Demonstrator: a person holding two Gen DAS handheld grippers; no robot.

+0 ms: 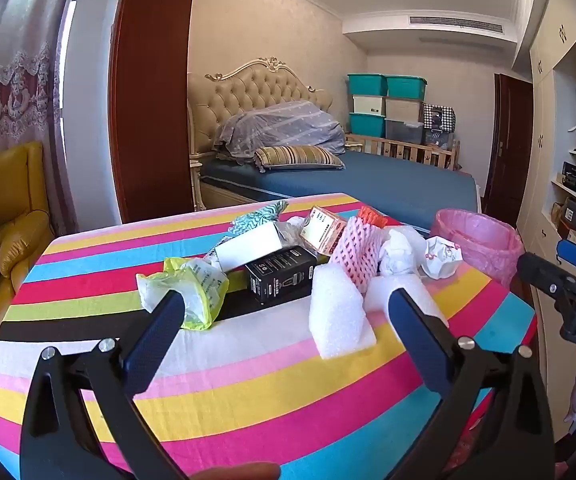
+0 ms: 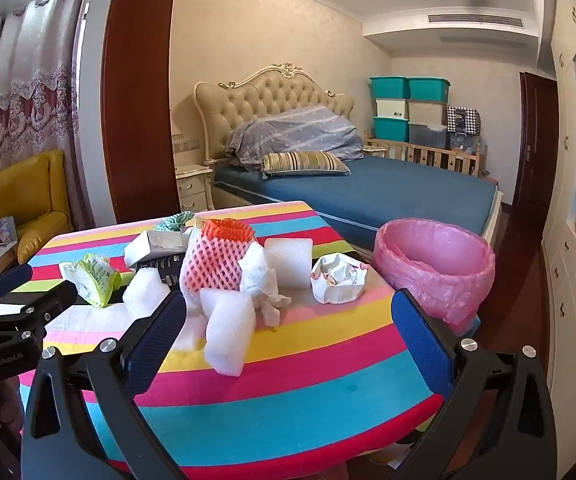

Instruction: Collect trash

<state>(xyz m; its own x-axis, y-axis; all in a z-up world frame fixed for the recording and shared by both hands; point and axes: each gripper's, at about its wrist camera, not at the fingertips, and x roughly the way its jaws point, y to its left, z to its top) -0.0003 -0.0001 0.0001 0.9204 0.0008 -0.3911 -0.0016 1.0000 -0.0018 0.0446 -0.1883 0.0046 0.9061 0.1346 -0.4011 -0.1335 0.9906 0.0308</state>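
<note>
A pile of trash lies on the striped table (image 1: pixel 208 380): white foam blocks (image 1: pixel 337 316) (image 2: pixel 228 332), a black box (image 1: pixel 280 274), a white box (image 1: pixel 248 246), a yellow-green wrapper (image 1: pixel 192 292) (image 2: pixel 92 278), pink foam netting (image 1: pixel 357 252) (image 2: pixel 212 264), crumpled tissue (image 2: pixel 264 280) and a crumpled paper cup (image 1: pixel 441 258) (image 2: pixel 337 278). A bin with a pink liner (image 1: pixel 479 240) (image 2: pixel 435 264) stands at the table's right edge. My left gripper (image 1: pixel 288 312) is open and empty, above the table before the pile. My right gripper (image 2: pixel 288 312) is open and empty, nearer the bin.
A bed (image 2: pixel 367 188) stands beyond the table, with stacked storage boxes (image 2: pixel 407 108) behind it. A yellow armchair (image 1: pixel 4 216) is at the left. A wardrobe with shelves (image 1: pixel 567 184) lines the right wall. The right gripper's body (image 1: pixel 567 292) shows at the right in the left wrist view.
</note>
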